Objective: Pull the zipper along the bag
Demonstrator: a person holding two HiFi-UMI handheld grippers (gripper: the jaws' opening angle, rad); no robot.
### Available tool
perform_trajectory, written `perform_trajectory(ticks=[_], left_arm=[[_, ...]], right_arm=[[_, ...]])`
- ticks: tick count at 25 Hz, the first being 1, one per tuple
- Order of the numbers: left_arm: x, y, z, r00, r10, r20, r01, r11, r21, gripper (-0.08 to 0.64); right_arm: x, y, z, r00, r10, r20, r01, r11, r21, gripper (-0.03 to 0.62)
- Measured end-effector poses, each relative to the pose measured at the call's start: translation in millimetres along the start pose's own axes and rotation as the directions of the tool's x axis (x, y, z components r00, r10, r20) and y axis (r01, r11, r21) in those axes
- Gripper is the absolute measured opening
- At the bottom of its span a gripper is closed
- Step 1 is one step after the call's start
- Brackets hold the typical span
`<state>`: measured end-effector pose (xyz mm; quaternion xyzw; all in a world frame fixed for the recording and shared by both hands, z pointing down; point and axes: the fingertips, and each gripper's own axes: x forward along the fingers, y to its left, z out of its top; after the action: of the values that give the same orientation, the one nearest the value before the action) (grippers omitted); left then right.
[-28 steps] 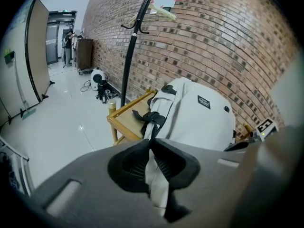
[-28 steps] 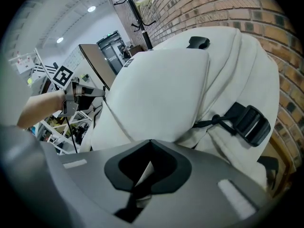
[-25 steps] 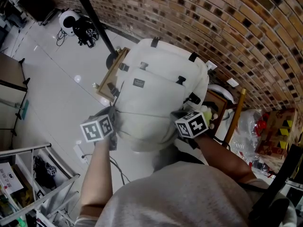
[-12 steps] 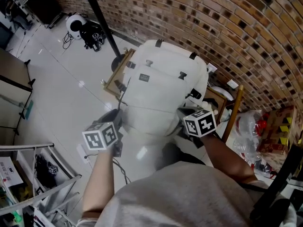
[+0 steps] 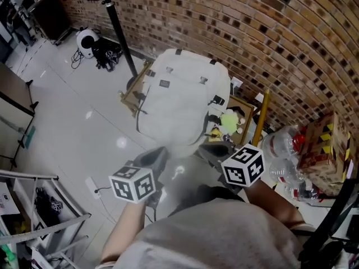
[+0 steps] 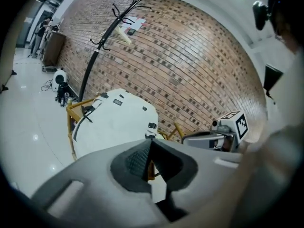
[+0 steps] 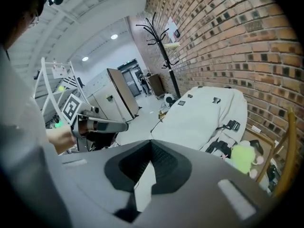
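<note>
White bag (image 5: 182, 100) well ahead of right gripper (image 5: 212, 149) and just-closed, empty left gripper (image 5: 159, 156).

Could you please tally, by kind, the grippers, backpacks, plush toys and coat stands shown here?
Grippers: 2, left gripper (jaws just closed, nothing between them) and right gripper
White backpack: 1
Green plush toy: 1
Coat stand: 1
Total: 5

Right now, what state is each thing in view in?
left gripper: shut, jaws just closed, nothing between them.
right gripper: shut, empty.
white backpack: upright against the brick wall, clear of both grippers; whether zipped, cannot tell.
green plush toy: lying beside the backpack.
coat stand: upright.
</note>
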<state>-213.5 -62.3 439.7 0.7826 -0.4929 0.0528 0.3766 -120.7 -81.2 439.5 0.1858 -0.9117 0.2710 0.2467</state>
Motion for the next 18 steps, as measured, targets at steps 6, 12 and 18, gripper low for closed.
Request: perform_trajectory(ticks=[6, 12, 18], left_arm=[[-33, -58, -24, 0.999, -0.03, 0.016, 0.029, 0.998, 0.06, 0.0], [-44, -136, -91, 0.999, -0.028, 0.024, 0.026, 0.997, 0.077, 0.0], [-55, -249, -181, 0.998, -0.032, 0.052, 0.028, 0.996, 0.085, 0.0]], right_arm=[[-37, 46, -18, 0.998, 0.066, 0.013, -0.065, 0.997, -0.04, -0.002], [-110, 73, -81, 0.995, 0.095, 0.021, -0.093, 0.993, -0.066, -0.002], [-210, 94, -177, 0.993, 0.112, 0.027, -0.109, 0.99, -0.093, -0.002]])
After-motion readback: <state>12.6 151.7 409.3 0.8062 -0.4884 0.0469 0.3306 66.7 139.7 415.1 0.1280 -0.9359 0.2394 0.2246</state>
